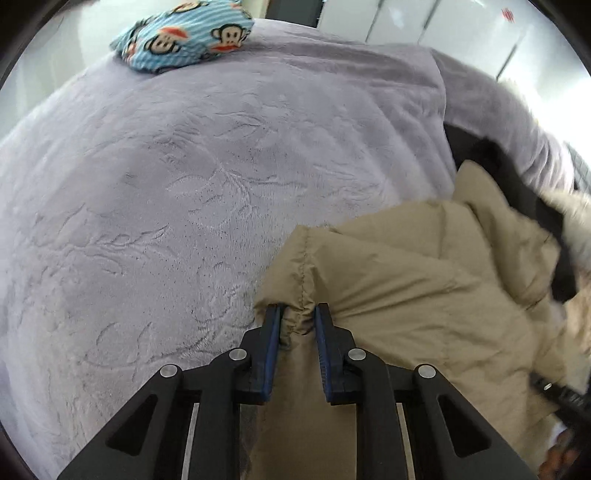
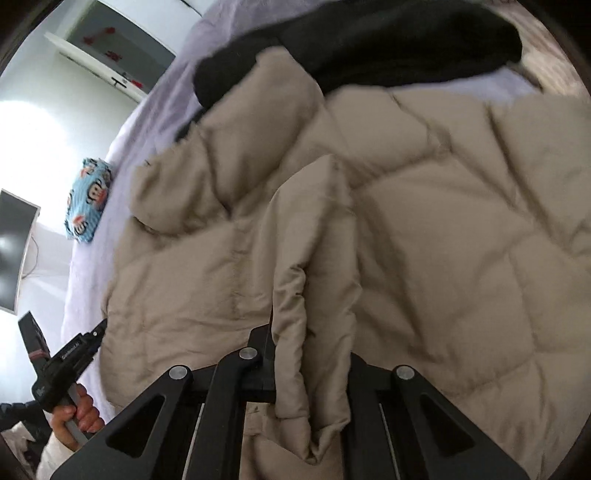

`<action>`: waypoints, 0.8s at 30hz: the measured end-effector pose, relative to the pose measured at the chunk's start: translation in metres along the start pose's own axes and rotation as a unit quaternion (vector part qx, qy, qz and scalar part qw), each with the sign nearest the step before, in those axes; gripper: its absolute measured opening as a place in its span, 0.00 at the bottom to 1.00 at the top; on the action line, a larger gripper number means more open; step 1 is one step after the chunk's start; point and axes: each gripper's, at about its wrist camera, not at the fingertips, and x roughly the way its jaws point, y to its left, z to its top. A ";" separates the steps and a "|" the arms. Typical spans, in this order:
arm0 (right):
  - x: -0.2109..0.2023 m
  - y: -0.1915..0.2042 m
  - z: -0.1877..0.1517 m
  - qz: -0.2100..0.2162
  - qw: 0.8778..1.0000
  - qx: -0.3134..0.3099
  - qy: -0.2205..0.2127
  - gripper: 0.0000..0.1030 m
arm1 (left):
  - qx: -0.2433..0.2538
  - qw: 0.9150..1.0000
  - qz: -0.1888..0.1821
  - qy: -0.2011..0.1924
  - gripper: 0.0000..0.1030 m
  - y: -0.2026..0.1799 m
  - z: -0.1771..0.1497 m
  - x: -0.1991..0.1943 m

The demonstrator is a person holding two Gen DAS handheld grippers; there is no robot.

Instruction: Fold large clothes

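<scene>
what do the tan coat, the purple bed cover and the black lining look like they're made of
Tan coat: likely matte woven nylon or polyester shell with puffy fill, judging by the stitched quilt squares.
Purple bed cover: plush fleece or velvet-like pile; brush marks show in the nap.
Black lining: soft and matte, possibly fleece; too blurred to be sure.

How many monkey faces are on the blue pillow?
3 show in the left wrist view on the pillow at the blanket's far edge: top, middle, right. More may be hidden.

bed [image 1: 184, 184], lilac plush cover | coat [image 2: 424, 240] | monkey-print pillow [image 1: 184, 33]
</scene>
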 end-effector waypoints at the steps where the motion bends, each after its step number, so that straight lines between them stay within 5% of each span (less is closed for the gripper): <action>1: 0.001 -0.001 0.002 -0.001 1.000 -0.005 -0.003 0.08 | 0.005 1.000 0.008 -0.003 0.21 -0.002 0.000 -0.002; 4: -0.001 0.000 0.009 -0.018 0.999 -0.030 -0.012 0.19 | 0.017 0.999 0.030 -0.015 0.21 -0.005 0.002 -0.018; 6: -0.009 -0.002 0.021 -0.043 0.998 -0.033 -0.015 0.35 | 0.026 0.998 0.040 -0.032 0.21 -0.005 0.001 -0.039; 9: -0.037 -0.007 0.020 -0.087 0.995 -0.020 -0.042 0.45 | 0.036 0.998 0.027 -0.052 0.21 -0.004 -0.006 -0.070; 12: -0.077 -0.003 0.007 -0.113 0.987 -0.040 -0.109 0.39 | 0.055 0.997 0.015 -0.045 0.21 -0.012 -0.023 -0.085; 14: -0.085 0.002 0.001 -0.096 0.987 -0.063 -0.109 0.15 | 0.073 0.997 0.018 -0.025 0.21 -0.019 -0.035 -0.080; 18: -0.058 0.011 -0.009 -0.058 0.993 -0.089 -0.047 0.14 | 0.078 0.995 0.053 0.012 0.21 -0.027 -0.063 -0.048; 24: -0.042 -0.019 -0.022 -0.073 0.996 -0.050 0.008 0.14 | 0.082 0.992 0.099 0.014 0.21 -0.039 -0.069 -0.044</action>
